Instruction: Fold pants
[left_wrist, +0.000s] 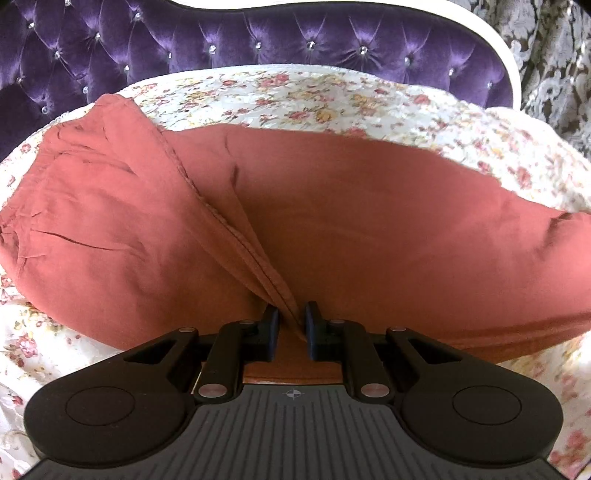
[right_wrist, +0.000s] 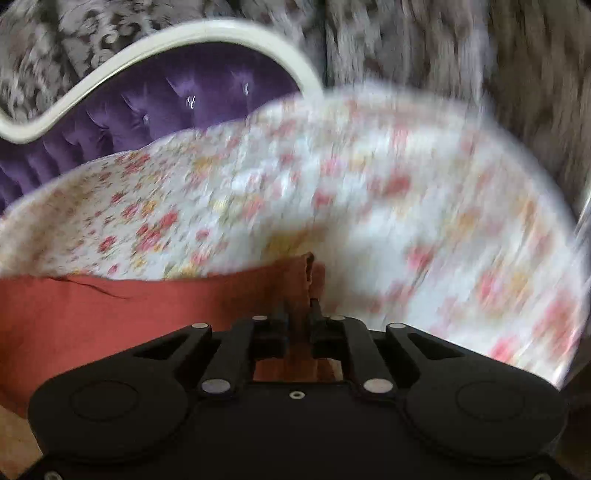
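Rust-red pants (left_wrist: 332, 229) spread across floral bedspread (left_wrist: 295, 96) on bed, reaching nearly from left edge to right edge. Left portion folded over, hemmed edge running diagonally down toward near edge. Left hand-held gripper (left_wrist: 291, 325) clamped on that seamed edge, fabric pinched between dark fingers (left_wrist: 271, 321). Purple tufted headboard (left_wrist: 221, 40) along far edge.

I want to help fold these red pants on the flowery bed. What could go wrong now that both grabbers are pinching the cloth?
The left gripper pinches only a thin seam edge of the pants, so it might slip out. The right gripper holds a small bunched corner and its view is blurred, so a quick pull could tug that corner free. The cloth on the left of the left wrist view is already creased, so the fold may end up uneven on the soft bedspread.
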